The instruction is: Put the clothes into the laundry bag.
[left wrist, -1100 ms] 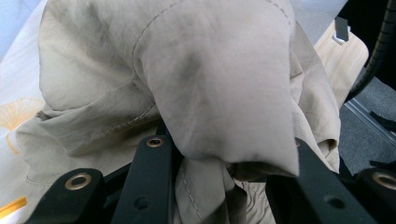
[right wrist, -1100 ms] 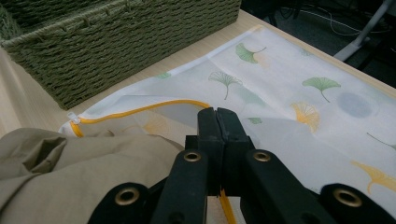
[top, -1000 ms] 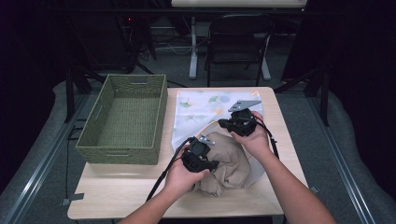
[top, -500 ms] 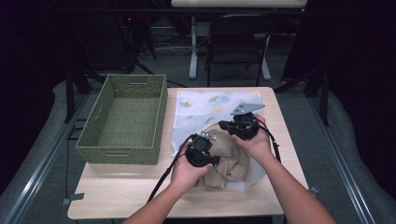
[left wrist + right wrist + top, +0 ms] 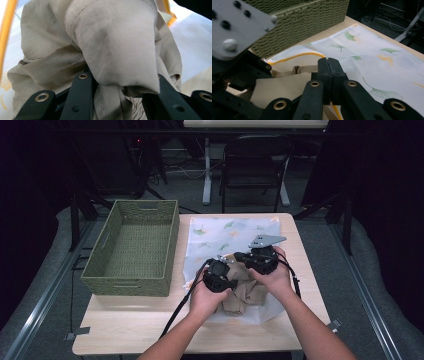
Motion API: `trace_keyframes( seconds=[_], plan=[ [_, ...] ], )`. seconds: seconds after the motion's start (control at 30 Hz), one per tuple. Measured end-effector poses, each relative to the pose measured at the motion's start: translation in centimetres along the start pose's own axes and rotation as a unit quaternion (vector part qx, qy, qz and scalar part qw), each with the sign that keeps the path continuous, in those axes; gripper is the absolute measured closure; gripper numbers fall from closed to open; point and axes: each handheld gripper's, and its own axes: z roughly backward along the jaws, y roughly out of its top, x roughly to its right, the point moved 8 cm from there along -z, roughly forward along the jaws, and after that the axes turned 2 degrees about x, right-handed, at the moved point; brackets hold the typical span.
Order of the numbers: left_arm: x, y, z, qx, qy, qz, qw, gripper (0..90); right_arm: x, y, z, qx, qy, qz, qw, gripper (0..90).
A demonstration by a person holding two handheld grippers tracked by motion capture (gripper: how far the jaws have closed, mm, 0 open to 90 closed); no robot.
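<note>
- Light wooden tabletop: woven olive-green rectangular basket along its left edge.
- White leaf-printed cloth covers the right half.
- Crumpled beige fabric garment lies on the cloth's near edge.
- Left hand-held gripper: jaws clamped on a garment fold.
- Right hand-held gripper: jaws pressed together, pinching the garment's edge.
</note>
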Motion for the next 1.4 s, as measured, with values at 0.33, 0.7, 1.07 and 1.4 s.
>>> trace_keyframes(
  seconds=[0.33, 0.7, 1.07, 1.4],
  plan=[
    [-1.1, 0.5, -1.2, 0.009, 0.017, 0.02, 0.9996, 70.3, -0.1, -0.3, 0.5, 0.01, -0.005, 0.002, 0.9999, 89.8],
    [-2.0, 0.6, -2.4, 0.015, 0.035, 0.024, 0.999, 70.3, -0.2, -1.0, 0.8, 0.025, -0.009, -0.007, 0.9996, 89.8],
    [-2.6, 0.6, -3.6, 0.023, 0.052, 0.031, 0.9979, 70.4, -0.3, -1.6, 0.3, 0.017, -0.011, -0.003, 0.9998, 89.8],
    [-2.4, 0.3, -4.7, 0.016, 0.052, 0.023, 0.9983, 67.4, 0.4, -2.1, 0.2, 0.015, -0.016, -0.014, 0.9997, 89.8]
  ],
)
